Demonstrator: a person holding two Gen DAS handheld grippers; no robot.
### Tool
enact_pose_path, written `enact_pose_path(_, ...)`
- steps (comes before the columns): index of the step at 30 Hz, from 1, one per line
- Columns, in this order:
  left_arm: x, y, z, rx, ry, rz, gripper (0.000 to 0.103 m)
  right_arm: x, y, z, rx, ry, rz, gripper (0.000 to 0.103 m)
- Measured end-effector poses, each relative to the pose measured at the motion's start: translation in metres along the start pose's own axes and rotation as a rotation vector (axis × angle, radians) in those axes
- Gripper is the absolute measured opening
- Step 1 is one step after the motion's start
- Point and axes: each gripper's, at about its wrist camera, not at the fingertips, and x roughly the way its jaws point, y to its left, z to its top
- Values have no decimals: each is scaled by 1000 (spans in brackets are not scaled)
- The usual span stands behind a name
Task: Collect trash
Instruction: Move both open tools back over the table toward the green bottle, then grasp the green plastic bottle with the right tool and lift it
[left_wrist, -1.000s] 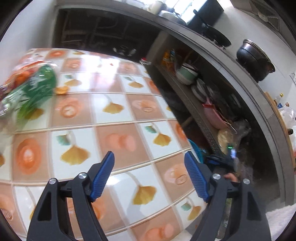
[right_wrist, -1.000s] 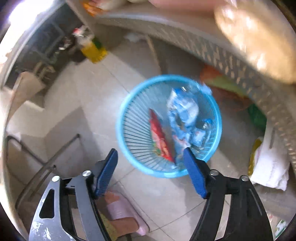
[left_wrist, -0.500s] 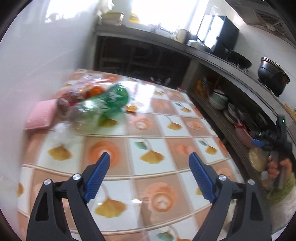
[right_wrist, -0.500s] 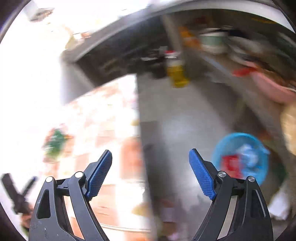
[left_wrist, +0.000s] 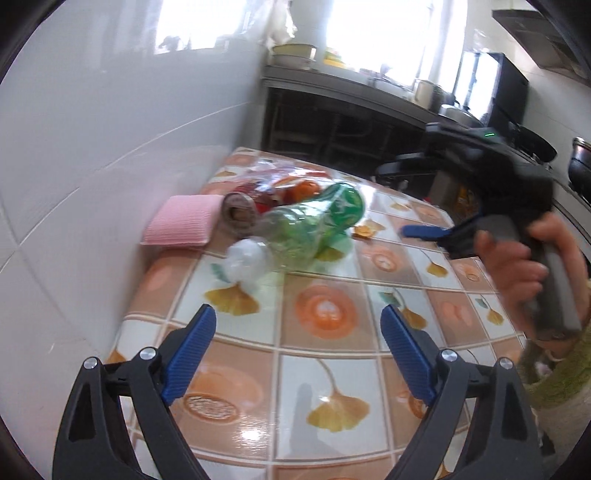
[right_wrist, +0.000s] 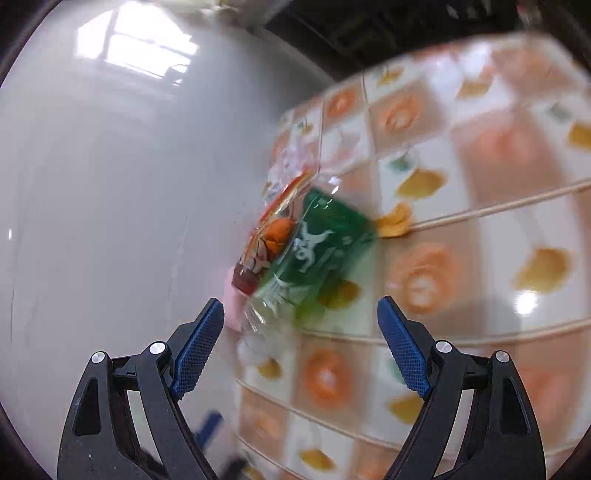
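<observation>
A crushed green plastic bottle (left_wrist: 314, 225) (right_wrist: 317, 251) lies on its side on the tiled table (left_wrist: 325, 373), near the white wall. Behind it sits a clear wrapper with orange and red print (left_wrist: 288, 184) (right_wrist: 273, 229). A small orange scrap (left_wrist: 364, 230) (right_wrist: 395, 221) lies just right of the bottle. My left gripper (left_wrist: 295, 347) hovers over the table in front of the bottle, its jaws opening with nothing between them. My right gripper (right_wrist: 301, 343) is open and empty, pointing at the bottle. In the left wrist view a hand (left_wrist: 517, 266) holds it at the right.
A pink pad (left_wrist: 183, 225) and a brown roll (left_wrist: 238, 210) rest against the wall (left_wrist: 110, 147) left of the bottle. A white crumpled piece (left_wrist: 245, 258) lies at the bottle's near end. A dark counter with pots (left_wrist: 351, 122) runs behind the table.
The right gripper swung from above the blue basket on the floor to the table and now faces the bottle. The left gripper turned toward the bottle and came closer; its jaws widened a little.
</observation>
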Motion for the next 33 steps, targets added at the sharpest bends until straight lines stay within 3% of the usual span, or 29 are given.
enact_pose_path(5, -1, 19, -2, -38, -2, 19, 89, 48, 0, 2, 77, 31, -36, 81)
enact_pose_path(10, 1, 26, -3, -62, 8, 18, 89, 68, -5, 3, 140, 23, -36, 77)
enact_pose_path(16, 0, 27, -4, -75, 12, 10, 89, 85, -12, 6, 196, 28, 4, 69)
enact_pose_path(18, 0, 27, -4, -79, 12, 9, 89, 90, -11, 8, 195, 28, 22, 62)
enact_pose_path(25, -4, 29, -4, -81, 6, 15, 89, 81, -16, 8, 193, 41, 44, 58)
enact_pose_path(33, -5, 31, -1, -97, -4, 0, 89, 43, -27, 10, 87, 84, 33, 55)
